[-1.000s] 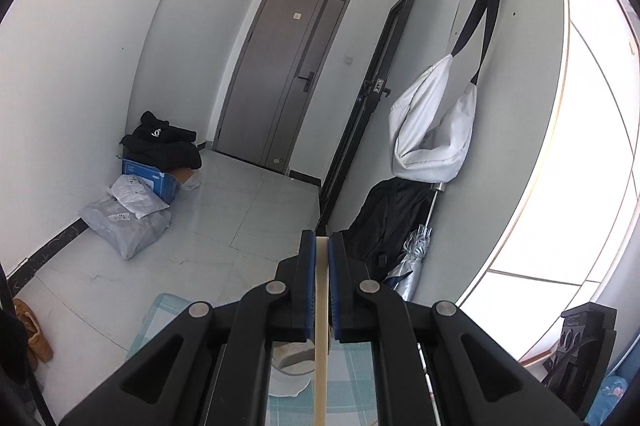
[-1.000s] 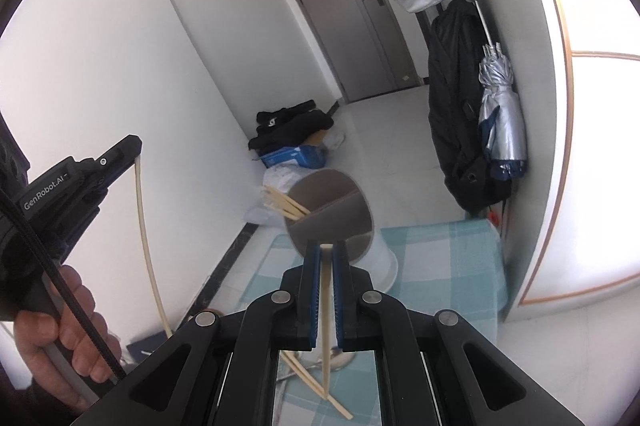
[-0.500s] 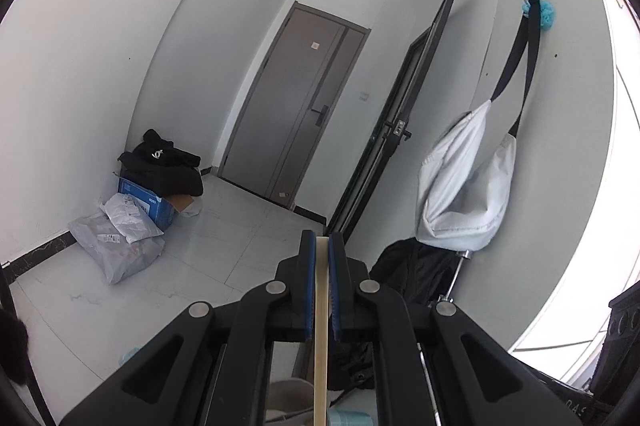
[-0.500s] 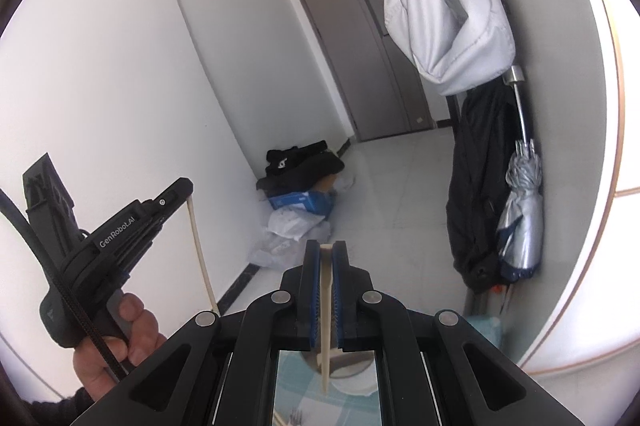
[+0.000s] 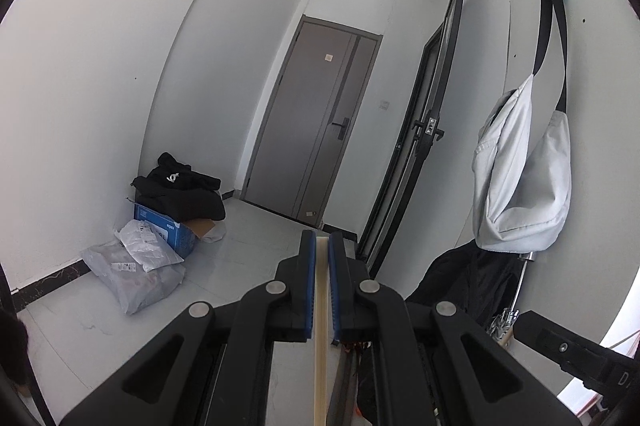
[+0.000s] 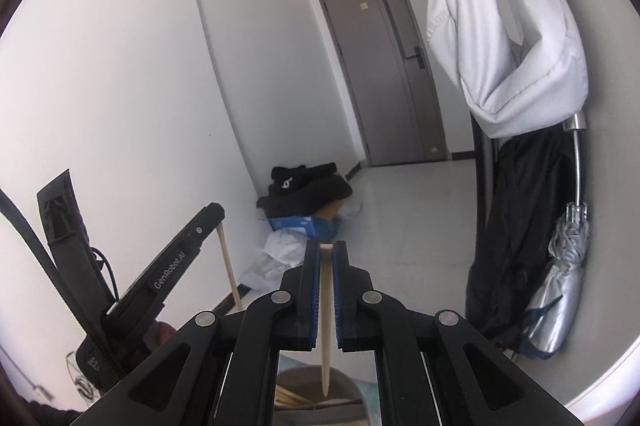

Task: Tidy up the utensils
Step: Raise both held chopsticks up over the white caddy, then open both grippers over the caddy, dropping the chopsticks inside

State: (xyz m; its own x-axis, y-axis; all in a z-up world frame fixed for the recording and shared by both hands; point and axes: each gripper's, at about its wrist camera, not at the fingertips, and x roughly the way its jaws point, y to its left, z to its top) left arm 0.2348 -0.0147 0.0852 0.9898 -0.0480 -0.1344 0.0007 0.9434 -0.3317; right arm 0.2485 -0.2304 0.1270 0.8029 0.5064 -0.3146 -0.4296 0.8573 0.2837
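Observation:
My left gripper (image 5: 321,240) is shut on a pale wooden chopstick (image 5: 320,346) that runs back between its blue pads toward the camera. My right gripper (image 6: 326,250) is shut on another pale chopstick (image 6: 326,330) whose thin tip hangs down over the open mouth of a grey utensil holder (image 6: 308,382) with more chopsticks inside. The left gripper (image 6: 216,216) with its chopstick (image 6: 229,266) also shows at the left of the right wrist view, held in a hand. Both grippers are raised and point toward the hallway.
A grey door (image 5: 316,129) closes the hallway. A black garment on a blue box (image 5: 168,226) and plastic bags (image 5: 132,274) lie on the floor at left. A white bag (image 5: 520,177), a dark coat (image 6: 516,234) and a folded umbrella (image 6: 560,286) hang on the right wall.
Both grippers tilted upward with their chopsticks. The checked tablecloth and most of the utensil holder dropped out of view. The left gripper moved closer to the right one.

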